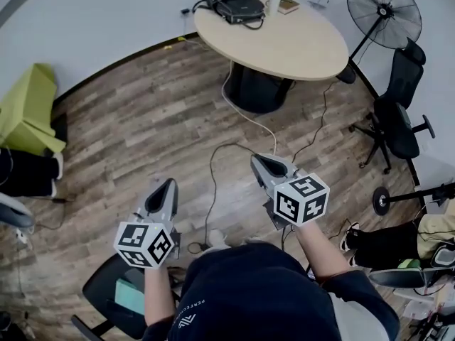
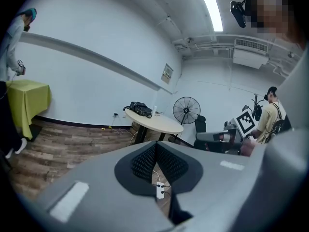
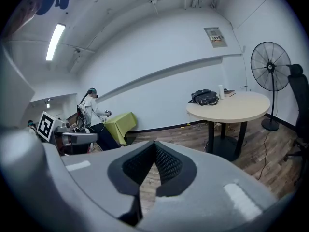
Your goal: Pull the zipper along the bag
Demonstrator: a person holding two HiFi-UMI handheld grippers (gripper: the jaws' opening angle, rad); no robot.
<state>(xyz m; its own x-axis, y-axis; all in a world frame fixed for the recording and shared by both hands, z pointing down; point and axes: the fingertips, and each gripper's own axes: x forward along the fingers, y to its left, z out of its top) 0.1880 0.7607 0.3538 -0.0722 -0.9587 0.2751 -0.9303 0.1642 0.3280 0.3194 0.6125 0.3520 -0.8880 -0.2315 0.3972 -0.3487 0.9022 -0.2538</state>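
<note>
Currently: left hand-held gripper [image 1: 168, 185] and right hand-held gripper [image 1: 258, 162] both closed tip to tip, nothing between the jaws, held over the wood floor [image 1: 142, 119]. Black bag [image 1: 234, 4] lies on the round counter [image 1: 291, 48], well apart from both.

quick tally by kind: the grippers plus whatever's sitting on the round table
grippers: 2, the left gripper and the right gripper, both shut with nothing between the jaws
black bag: 1, on the round table
white bottle: 1, on the table
book: 1, on the table
total: 5
</note>
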